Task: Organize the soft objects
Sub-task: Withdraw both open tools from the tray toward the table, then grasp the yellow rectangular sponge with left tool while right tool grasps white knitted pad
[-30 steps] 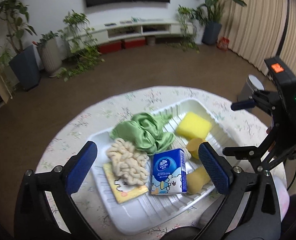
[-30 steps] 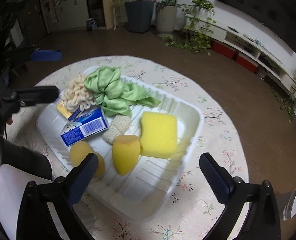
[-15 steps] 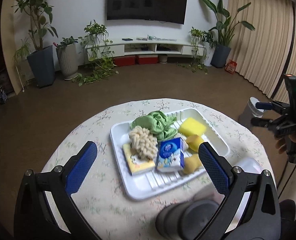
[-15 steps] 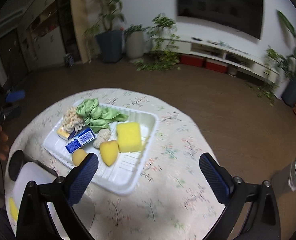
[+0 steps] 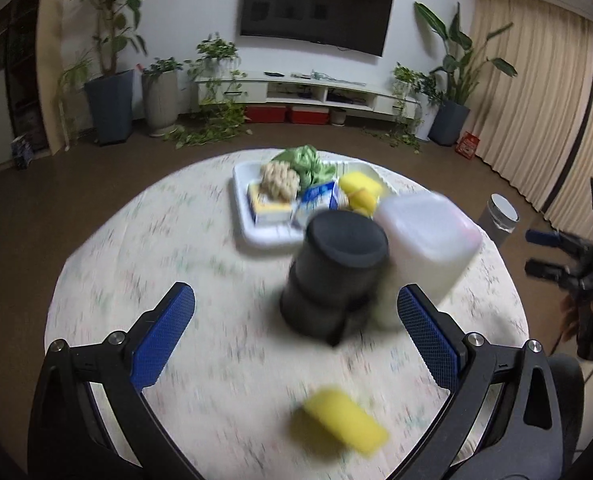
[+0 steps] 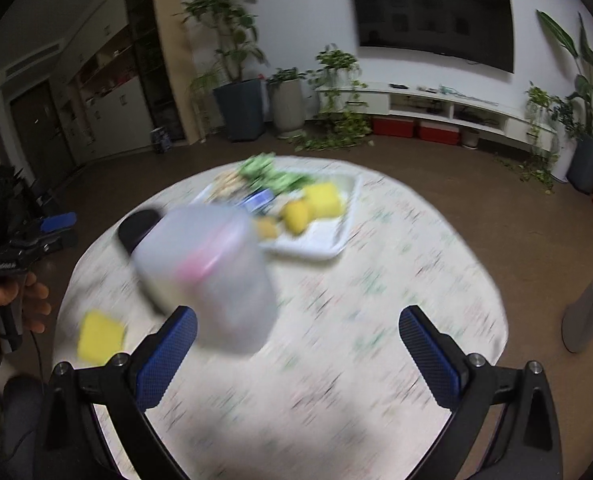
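Both grippers, left [image 5: 296,334] and right [image 6: 298,346], fingers spread, empty | soft objects piled in white tray [image 5: 242,190] far side of surface; one yellow sponge [image 5: 342,422] loose near edge | approach sponge low, close gently, mind dark cylinder [image 5: 336,276]

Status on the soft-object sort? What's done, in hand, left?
Done: apparently most of it. The white tray holds the green cloth, the cream knitted piece, the blue tissue pack and yellow sponges.
In hand: nothing. The left tool and the right tool are both open and empty.
Left: one yellow sponge lies loose on the table, near the black container and the translucent container.
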